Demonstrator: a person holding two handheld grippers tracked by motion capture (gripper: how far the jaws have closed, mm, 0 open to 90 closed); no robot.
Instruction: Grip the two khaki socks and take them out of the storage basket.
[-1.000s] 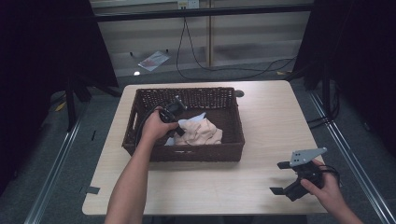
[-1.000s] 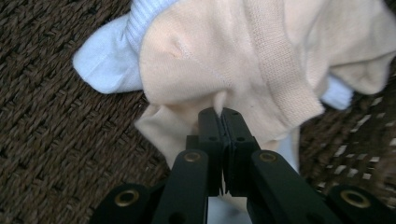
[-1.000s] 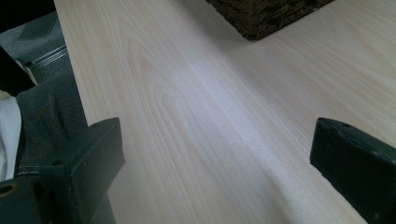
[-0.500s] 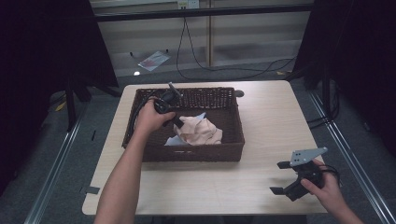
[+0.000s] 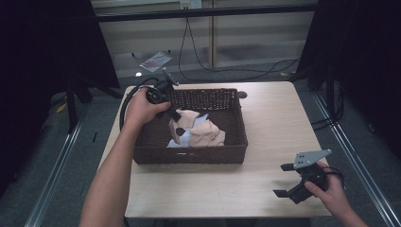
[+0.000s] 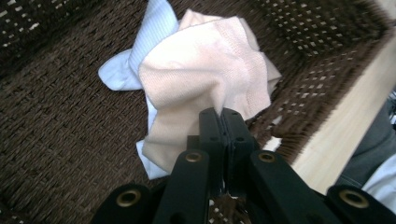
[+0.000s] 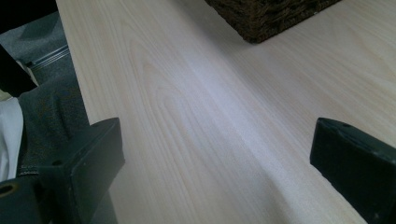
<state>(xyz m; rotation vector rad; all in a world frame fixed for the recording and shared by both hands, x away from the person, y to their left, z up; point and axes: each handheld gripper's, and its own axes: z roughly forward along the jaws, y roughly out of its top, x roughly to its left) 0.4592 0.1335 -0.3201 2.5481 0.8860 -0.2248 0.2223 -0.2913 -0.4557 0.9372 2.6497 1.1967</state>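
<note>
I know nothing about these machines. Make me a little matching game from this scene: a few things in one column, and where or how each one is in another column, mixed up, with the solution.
Things:
1. left tongs
2. right tongs
3. peach cloth
4. pale blue cloth
5. wicker basket

States:
A. dark brown, standing on the wooden table
B. open, over bare tabletop
C. pinched and lifted at one fold
D. shut on fabric
E. lying partly under the other fabric

Pairs: 1-D, 2-B, 3-C, 4-E, 5-A
</note>
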